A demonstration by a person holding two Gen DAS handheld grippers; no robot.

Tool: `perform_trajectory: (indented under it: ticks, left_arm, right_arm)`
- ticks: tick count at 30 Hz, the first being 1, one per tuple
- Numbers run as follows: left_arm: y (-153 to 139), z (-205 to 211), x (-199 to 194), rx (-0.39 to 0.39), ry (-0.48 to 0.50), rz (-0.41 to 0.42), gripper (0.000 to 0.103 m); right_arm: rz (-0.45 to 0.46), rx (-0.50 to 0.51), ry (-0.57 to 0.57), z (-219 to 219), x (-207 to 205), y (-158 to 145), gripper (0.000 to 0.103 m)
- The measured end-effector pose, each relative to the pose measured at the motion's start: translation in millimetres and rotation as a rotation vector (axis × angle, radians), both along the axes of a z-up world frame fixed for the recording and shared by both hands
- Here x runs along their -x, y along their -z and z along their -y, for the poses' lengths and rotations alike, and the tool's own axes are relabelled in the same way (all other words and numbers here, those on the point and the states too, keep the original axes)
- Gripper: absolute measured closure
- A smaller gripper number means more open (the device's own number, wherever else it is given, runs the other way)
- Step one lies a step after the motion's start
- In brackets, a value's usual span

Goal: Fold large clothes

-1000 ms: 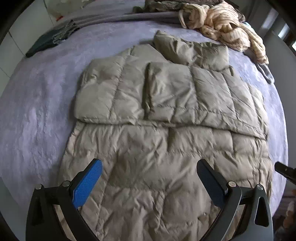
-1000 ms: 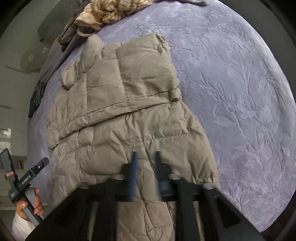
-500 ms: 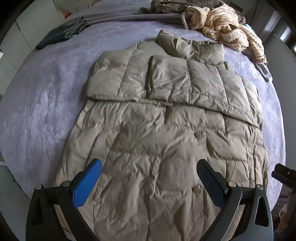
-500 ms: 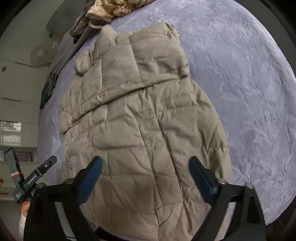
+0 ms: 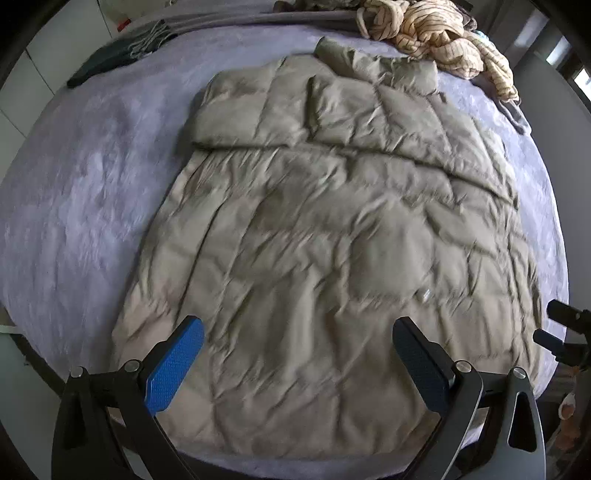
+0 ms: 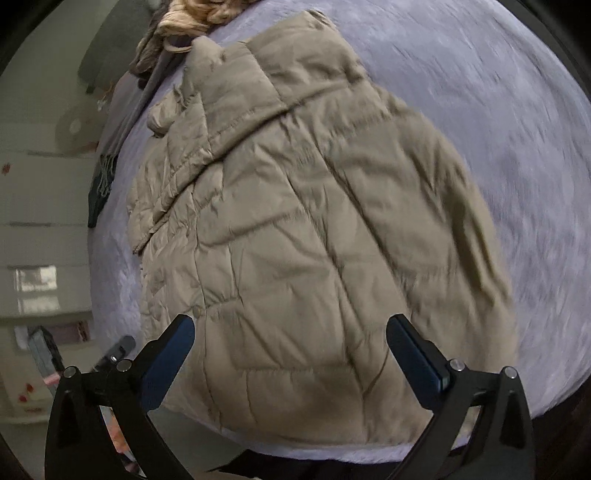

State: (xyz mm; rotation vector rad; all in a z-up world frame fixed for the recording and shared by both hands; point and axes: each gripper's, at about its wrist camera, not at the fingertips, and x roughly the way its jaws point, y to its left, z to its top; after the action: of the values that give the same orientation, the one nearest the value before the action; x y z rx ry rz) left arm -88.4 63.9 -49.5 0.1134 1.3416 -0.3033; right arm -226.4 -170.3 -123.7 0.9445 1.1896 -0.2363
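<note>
my left gripper (image 5: 297,365) hangs over the near hem of the khaki puffer jacket (image 5: 332,229), its two blue-padded fingers (image 5: 173,365) spread wide with nothing between them but air – the quilted fabric lies flat below, untouched. my right gripper (image 6: 290,365) is the same: jaws as wide as they go, empty, hovering above the hem end of the jacket (image 6: 295,240). the jacket lies spread on the lavender bedspread (image 5: 74,184), hem close to the near edge of the bed, collar toward the far side. both sleeves (image 5: 251,110) are folded in across the chest, forming a thicker band over the upper part, and the hood (image 5: 373,64) sits bunched beyond them. past the hood, a cream striped garment (image 5: 443,33) lies in a crumpled heap at the far edge, with grey fabric (image 5: 240,18) stretched along that edge and a dark green piece with fringe (image 5: 110,59) off to the far left. in the left wrist view the tip of my other gripper (image 5: 565,325) pokes in at the right rim – both views are a little smeared
</note>
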Motion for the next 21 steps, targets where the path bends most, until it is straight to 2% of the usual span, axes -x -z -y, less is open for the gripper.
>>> perform_trajectory:
  ticks: [3,7,13,17,21]
  left_arm:
    - [12,-24,10,0.000,-0.013,-0.037,0.001]
    - [22,-61,21,0.053,-0.035,-0.081,0.001]
    - [34,-122,33,0.224,-0.104,-0.171,0.001]
    - [46,-150,43,0.331,-0.142,-0.260,0.001]
    - [59,-151,52,0.368,-0.117,-0.337,0.001]
  right_arm:
    - [-0.005,-0.025,0.047,-11,17,7,0.000]
    - [0.019,-0.065,0.131,-17,46,9,0.000]
    - [0.095,-0.165,0.309,-15,101,15,0.000]
    - [0.097,-0.222,0.389,-19,127,28,0.000]
    - [0.086,-0.257,0.428,-23,142,39,0.000]
